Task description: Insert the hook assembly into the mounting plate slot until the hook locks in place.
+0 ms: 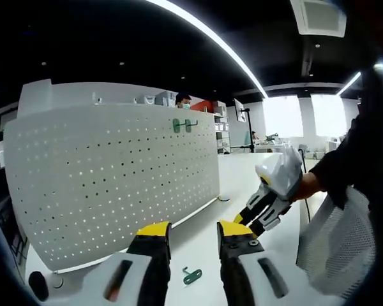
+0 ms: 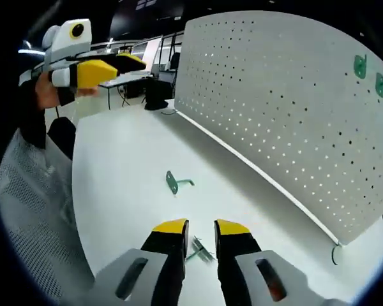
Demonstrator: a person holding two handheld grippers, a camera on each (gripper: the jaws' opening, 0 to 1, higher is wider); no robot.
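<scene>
- Two green hooks (image 1: 185, 125) hung side by side near the top edge of the white pegboard (image 1: 108, 178). In the right gripper view the same pair (image 2: 370, 75) sat near the board's upper end.
- One loose green hook (image 2: 177, 182) lay flat on the white tabletop (image 2: 127, 166), well out from the foot of the board. Its flat plate end pointed away from the board and its thin arm ran toward it, so the long axis lay roughly across the tabletop.
- In the left gripper view one green hook (image 1: 192, 275) lay on the tabletop just ahead of that gripper, its long axis slanted.
- A small bundle of thin metal pieces (image 2: 200, 248) lay on the tabletop just beyond the right gripper's tips; their number could not be told.
- The left gripper (image 1: 195, 233) had its two yellow-tipped jaws parted by a clear gap, holding nothing and touching nothing.
- The right gripper (image 2: 201, 227) also had its jaws apart by a modest gap, with nothing between them. Whether the tips touched the metal pieces could not be told.
- In the left gripper view the right gripper (image 1: 249, 221) came in from the right, held by a dark-sleeved arm above the tabletop.
- In the right gripper view the left gripper (image 2: 108, 67) hung in the air at the upper left, away from the board.
- A white mesh bag (image 1: 338, 242) hung by the person's side.
</scene>
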